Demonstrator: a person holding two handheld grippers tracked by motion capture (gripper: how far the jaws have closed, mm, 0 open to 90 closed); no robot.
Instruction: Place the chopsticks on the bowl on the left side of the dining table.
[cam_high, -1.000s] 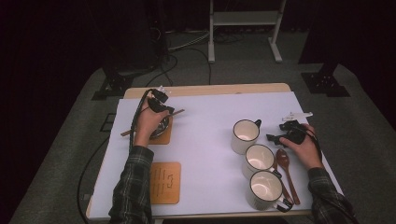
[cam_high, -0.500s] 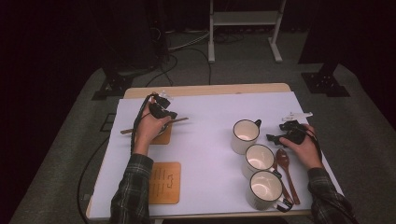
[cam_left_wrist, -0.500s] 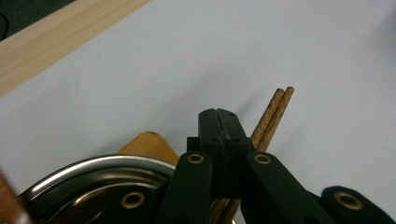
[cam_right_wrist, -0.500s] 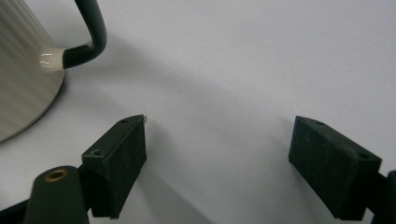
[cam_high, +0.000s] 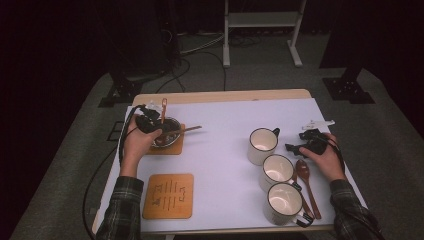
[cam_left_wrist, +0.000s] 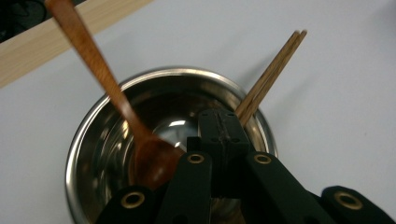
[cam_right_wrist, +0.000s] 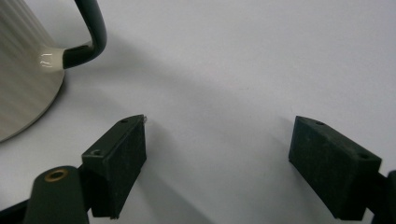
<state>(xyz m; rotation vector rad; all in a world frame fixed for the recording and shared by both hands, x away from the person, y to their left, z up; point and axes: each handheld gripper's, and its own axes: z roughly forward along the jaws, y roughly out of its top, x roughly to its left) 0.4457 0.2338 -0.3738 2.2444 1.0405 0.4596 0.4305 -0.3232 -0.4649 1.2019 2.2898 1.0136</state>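
A steel bowl (cam_high: 170, 136) (cam_left_wrist: 93, 140) sits on a wooden coaster (cam_high: 176, 147) at the table's left. My left gripper (cam_high: 156, 127) (cam_left_wrist: 223, 135) reaches down into it with its jaws shut together. A wooden spoon (cam_high: 163, 107) (cam_left_wrist: 112, 93) stands steeply in the bowl; its scoop rests against the left side of the jaws, not between them. Chopsticks (cam_high: 189, 129) (cam_left_wrist: 271, 74) lie across the rim behind the jaws. My right gripper (cam_high: 296, 141) (cam_right_wrist: 217, 168) rests open on the white tabletop, nothing between its fingers, beside the handle of the far mug (cam_high: 262, 145) (cam_right_wrist: 28, 70).
Two more white mugs (cam_high: 277, 170) (cam_high: 284, 202) line up toward the front right. Brown spoons (cam_high: 305, 180) lie beside them by the right hand. An empty wooden coaster (cam_high: 168, 196) sits front left. A small white object (cam_high: 317, 123) lies behind the right gripper.
My left gripper has come down from above the bowl into it, and the spoon's handle now sticks up beside it. The right hand has stayed put.
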